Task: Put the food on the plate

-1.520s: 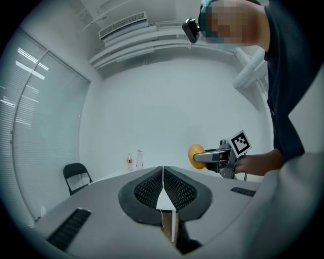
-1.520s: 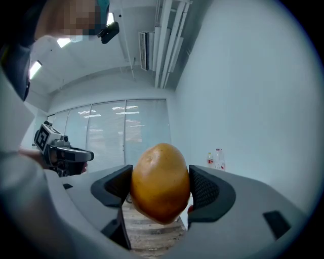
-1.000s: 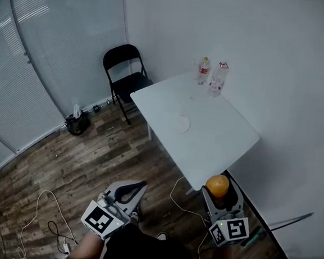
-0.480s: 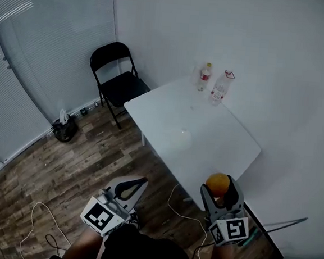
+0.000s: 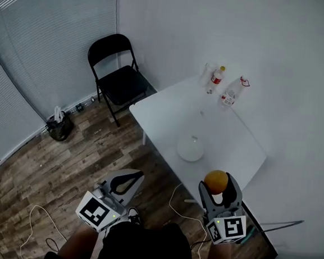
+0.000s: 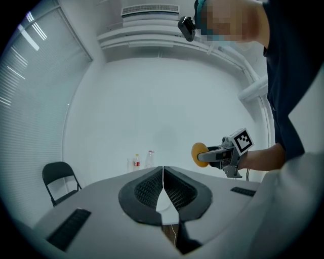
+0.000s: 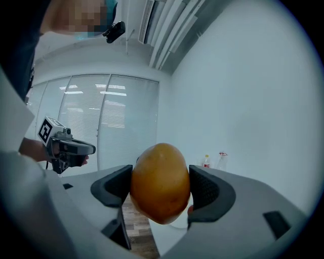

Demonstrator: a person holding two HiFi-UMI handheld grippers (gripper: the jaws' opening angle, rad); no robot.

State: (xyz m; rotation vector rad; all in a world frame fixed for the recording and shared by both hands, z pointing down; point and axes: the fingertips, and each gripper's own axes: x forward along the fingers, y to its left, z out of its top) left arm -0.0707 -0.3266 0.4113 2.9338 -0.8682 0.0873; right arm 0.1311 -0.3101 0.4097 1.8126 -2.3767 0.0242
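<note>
An orange-yellow fruit (image 5: 216,181) (image 7: 160,182), shaped like a mango, is clamped between the jaws of my right gripper (image 5: 217,185) (image 7: 161,188), held near the table's front corner. A round white plate (image 5: 190,149) lies on the white table (image 5: 169,112), a little beyond and left of the fruit. My left gripper (image 5: 126,183) (image 6: 163,178) is shut with nothing in it, held over the wooden floor left of the table. In the left gripper view the right gripper (image 6: 205,155) and the fruit (image 6: 199,154) show at the right.
Two plastic bottles (image 5: 216,79) (image 5: 231,91) stand at the table's far edge by the white wall. A black folding chair (image 5: 117,76) stands left of the table. Cables (image 5: 35,222) trail over the floor, and a dark bag (image 5: 58,126) sits by the blinds.
The view has shifted nearer the table; the plate now lies closer to the fruit. Both grippers keep their state, the right one still holding the fruit.
</note>
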